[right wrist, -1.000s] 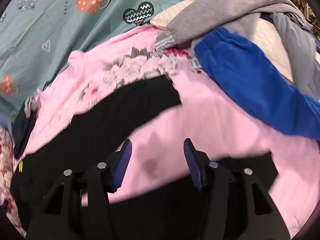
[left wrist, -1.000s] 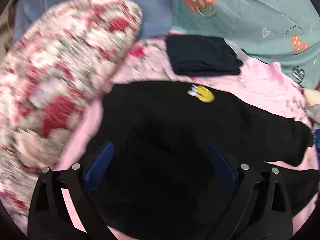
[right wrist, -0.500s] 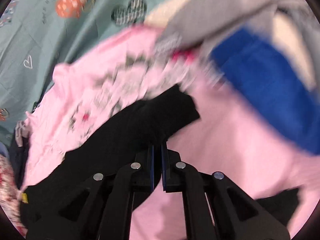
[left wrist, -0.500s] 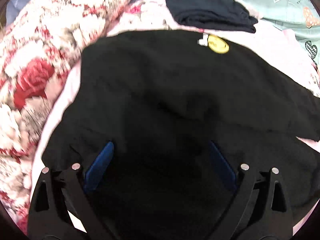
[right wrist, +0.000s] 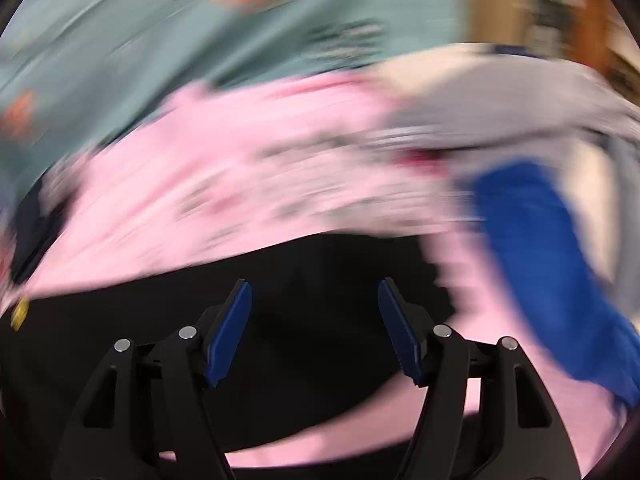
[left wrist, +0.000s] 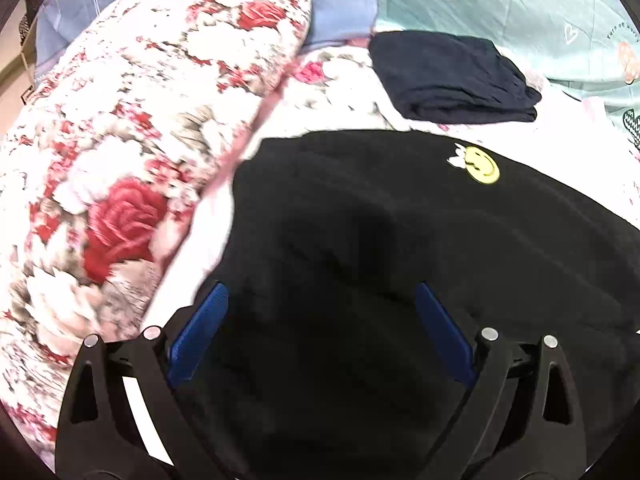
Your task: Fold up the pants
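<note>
Pink bedding point(left wrist: 460, 136) carries the black pants point(left wrist: 400, 248), spread across the centre and bottom of the left wrist frame with a yellow smiley patch point(left wrist: 482, 165) at upper right. Both the left gripper point(left wrist: 322, 300) and right gripper point(right wrist: 314, 300) hang over the fabric, fingers apart and holding nothing. A folded dark garment point(left wrist: 452, 76) lies above, a floral pillow point(left wrist: 132, 128) at left.

A: Which marks can be read in the left wrist view?

B: A yellow smiley-face patch point(left wrist: 482, 165) on the black pants point(left wrist: 400, 260), right of centre. At the upper right edge, small curved lettering point(left wrist: 621, 31) on the teal sheet point(left wrist: 520, 20), seemingly "Turn on yours…", too small to confirm. That sheet also bears heart motifs.

A: And the right wrist view?

B: Nothing legible; motion blur smears every print.
</note>
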A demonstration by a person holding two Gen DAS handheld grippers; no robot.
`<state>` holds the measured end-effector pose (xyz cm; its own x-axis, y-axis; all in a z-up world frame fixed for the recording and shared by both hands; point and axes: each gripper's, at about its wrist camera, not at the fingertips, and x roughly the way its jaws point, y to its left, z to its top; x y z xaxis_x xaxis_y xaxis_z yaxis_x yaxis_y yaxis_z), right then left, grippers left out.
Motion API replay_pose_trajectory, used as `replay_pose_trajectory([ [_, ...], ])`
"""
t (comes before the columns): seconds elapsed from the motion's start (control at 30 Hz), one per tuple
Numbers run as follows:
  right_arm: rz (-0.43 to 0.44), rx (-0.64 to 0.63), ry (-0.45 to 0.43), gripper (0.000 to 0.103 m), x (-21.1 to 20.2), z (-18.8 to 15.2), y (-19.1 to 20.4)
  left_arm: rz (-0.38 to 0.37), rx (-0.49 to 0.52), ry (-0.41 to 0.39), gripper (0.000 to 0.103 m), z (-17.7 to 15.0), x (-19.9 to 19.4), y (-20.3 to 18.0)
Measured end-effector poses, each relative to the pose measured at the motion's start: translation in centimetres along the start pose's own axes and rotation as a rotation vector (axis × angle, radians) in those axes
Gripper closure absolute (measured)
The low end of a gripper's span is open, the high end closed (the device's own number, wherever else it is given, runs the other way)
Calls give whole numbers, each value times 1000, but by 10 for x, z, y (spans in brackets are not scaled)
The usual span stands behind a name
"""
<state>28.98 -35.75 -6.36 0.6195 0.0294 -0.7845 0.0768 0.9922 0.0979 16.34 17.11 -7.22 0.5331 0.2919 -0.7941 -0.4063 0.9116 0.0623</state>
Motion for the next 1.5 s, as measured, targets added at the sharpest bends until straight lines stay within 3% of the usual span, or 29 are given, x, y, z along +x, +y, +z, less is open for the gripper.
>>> replay_pose_trajectory([
  [0.07, 53, -124, 46, 38, 20, 1, 44, -16, -35, -25, 7, 0, -10, 14],
  [0.13, 68, -312, 104, 51, 47, -1, 100, -30, -48, -42, 7, -4, -19, 28],
  [0.2, 69, -449, 142, 54, 67, -6, 139, 9, -23, -47, 7, -6, -19, 34],
  [0.23, 41, -497, 91, 53, 69, -4, 152, 44, -9, -52, 7, -6, -18, 37],
  [0.3, 12, -527, 50, 51, 74, 3, 163, 137, -46, -72, 7, -5, -12, 54],
  [0.33, 10, -511, 50, 51, 77, 7, 162, 147, -79, -69, 7, -7, -12, 63],
  [0.4, 87, -451, 87, 70, 80, 11, 154, 114, -177, -32, 7, -8, -3, 82],
  [0.47, 126, -478, 118, 77, 79, 13, 155, 75, -207, -8, 7, -6, 5, 88],
  [0.53, 180, -485, 166, 76, 73, 12, 153, 54, -185, -5, 7, -1, 9, 84],
  [0.6, 237, -446, 165, 61, 63, 8, 151, 41, -154, -15, 7, 7, 12, 75],
  [0.63, 240, -444, 141, 43, 59, 8, 152, 43, -151, -20, 7, 12, 12, 70],
  [0.7, 231, -473, 30, 41, 48, 7, 159, 53, -178, -36, 7, 23, 12, 61],
  [0.77, 238, -507, -10, 41, 47, 8, 169, 29, -213, -33, 8, 32, 11, 51],
  [0.87, 296, -571, 62, 41, 65, 6, 196, -101, -243, -1, 8, 34, 17, 32],
  [0.93, 259, -672, 84, 41, 74, -5, 211, -177, -231, 20, 8, 26, 25, 20],
  [0.97, 262, -697, 58, 53, 73, -8, 216, -188, -211, 27, 8, 22, 29, 15],
  [1.03, 345, -696, 109, 75, 75, -5, 219, -184, -159, 31, 8, 17, 36, 9],
  [1.07, 359, -689, 128, 97, 75, -1, 219, -173, -145, 20, 8, 18, 38, 10],
  [1.1, 355, -684, 145, 102, 78, 4, 219, -149, -141, -4, 8, 18, 37, 12],
  [1.17, 330, -673, 146, 102, 78, 12, 221, -130, -166, -31, 8, 20, 36, 20],
  [1.3, 305, -569, 17, 102, 61, 37, 221, -138, -200, -40, 8, 22, 37, 29],
  [1.37, 280, -545, 4, 102, 67, 43, 225, -119, -184, -36, 8, 22, 42, 27],
  [1.43, 146, -618, 50, 101, 93, 31, 240, -104, -178, -6, 8, 22, 53, 26],
  [1.47, 110, -649, 49, 91, 98, 26, 244, -103, -181, 3, 8, 22, 56, 27],
  [1.5, 48, -706, -34, 70, 94, 18, 250, -99, -185, 11, 8, 21, 58, 28],
])
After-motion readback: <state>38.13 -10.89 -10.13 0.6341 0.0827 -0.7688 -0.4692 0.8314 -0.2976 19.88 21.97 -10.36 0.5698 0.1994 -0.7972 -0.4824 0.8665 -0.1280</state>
